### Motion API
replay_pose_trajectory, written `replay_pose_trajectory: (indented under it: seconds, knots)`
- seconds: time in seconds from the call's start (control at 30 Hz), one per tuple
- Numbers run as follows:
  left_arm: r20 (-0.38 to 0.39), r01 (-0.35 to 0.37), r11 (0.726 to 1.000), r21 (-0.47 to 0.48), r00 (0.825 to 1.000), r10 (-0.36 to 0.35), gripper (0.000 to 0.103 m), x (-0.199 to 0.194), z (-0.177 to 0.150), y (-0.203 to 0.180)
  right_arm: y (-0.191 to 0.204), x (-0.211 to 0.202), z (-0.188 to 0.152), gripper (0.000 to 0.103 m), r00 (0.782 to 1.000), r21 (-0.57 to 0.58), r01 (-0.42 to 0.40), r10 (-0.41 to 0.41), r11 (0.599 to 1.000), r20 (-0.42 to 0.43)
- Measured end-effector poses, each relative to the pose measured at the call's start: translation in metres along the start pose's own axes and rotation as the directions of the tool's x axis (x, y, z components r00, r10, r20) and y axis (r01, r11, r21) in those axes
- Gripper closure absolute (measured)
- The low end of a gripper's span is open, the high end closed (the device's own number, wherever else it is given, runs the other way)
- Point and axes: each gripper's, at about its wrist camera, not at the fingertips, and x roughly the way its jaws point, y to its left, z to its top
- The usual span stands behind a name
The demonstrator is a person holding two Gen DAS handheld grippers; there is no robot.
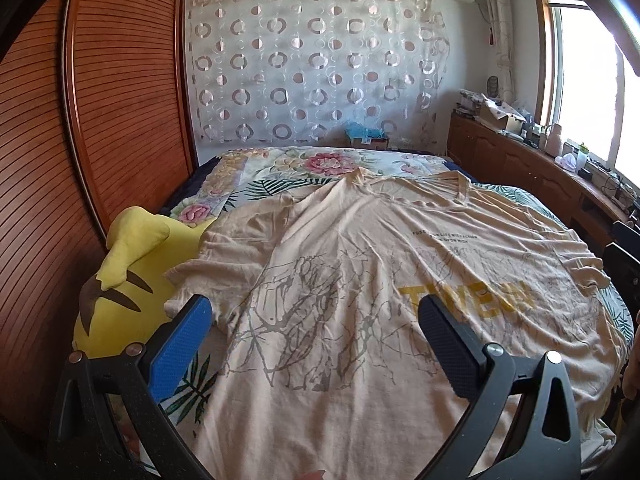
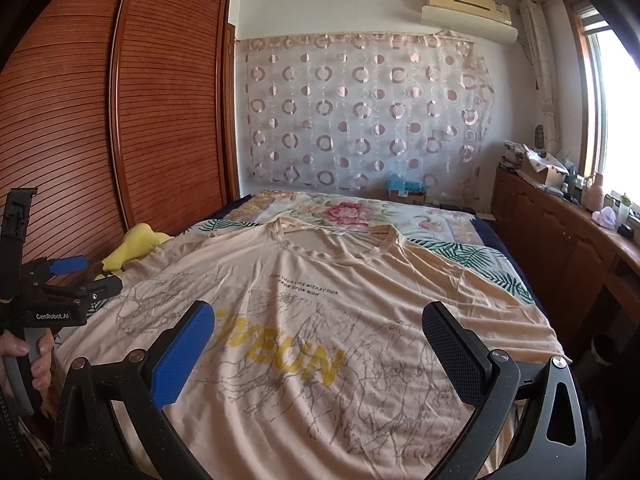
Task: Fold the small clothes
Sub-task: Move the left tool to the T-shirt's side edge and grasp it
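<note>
1. Nearest to me, my left gripper (image 1: 316, 332) has its jaws spread wide with nothing between them. It hovers over the lower left part of the T-shirt (image 1: 360, 280), close to the hem.

2. My right gripper (image 2: 318, 344) is just as wide and just as empty, above the lower middle of the T-shirt, over the yellow lettering (image 2: 280, 356). In the right wrist view I can see the left gripper off to the left, held by a hand (image 2: 28, 356), beside the shirt's left edge.

3. The T-shirt lies face up and spread nearly flat on the bed (image 2: 460, 220), hem toward me, neckline (image 2: 336, 244) away. Its long axis runs straight ahead from both sets of jaws — that is what the coming move turns on.

4. The left sleeve (image 1: 248, 224) sits ahead and left, nearer my left gripper; it touches or overlaps the yellow plush toy (image 1: 128, 276). The right sleeve (image 2: 532, 328) is nearer my right gripper.

5. My judgement: folding has not begun — each gripper should take the side it is nearest.

6. Farthest off, the floral bedding runs on past the collar.
</note>
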Motion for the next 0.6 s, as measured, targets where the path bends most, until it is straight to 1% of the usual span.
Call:
replay_pose_trajectory:
  seconds: [0.1, 0.2, 0.37, 0.6]
  knots:
    - [-0.007, -0.028, 1.000, 0.009, 1.000, 0.028, 0.000, 0.009, 0.000, 0.012, 0.001, 0.022, 0.000, 0.000, 0.999, -0.006, -0.032, 0.032, 0.999, -0.029]
    - [-0.016, -0.060, 0.998, 0.023, 0.998, 0.060, 0.000, 0.021, 0.001, 0.022, 0.004, 0.046, -0.004, 0.000, 0.994, -0.020, -0.076, 0.074, 0.997, -0.077]
    - [-0.035, -0.099, 0.994, 0.039, 0.994, 0.101, 0.000, 0.039, 0.005, 0.039, 0.011, 0.077, -0.006, 0.000, 0.982, -0.060, -0.113, 0.103, 0.992, -0.156]
    - [-0.065, -0.133, 0.989, 0.064, 0.988, 0.137, 0.000, 0.063, 0.017, 0.059, 0.013, 0.085, 0.007, 0.000, 0.971, -0.066, -0.148, 0.132, 0.987, -0.200]
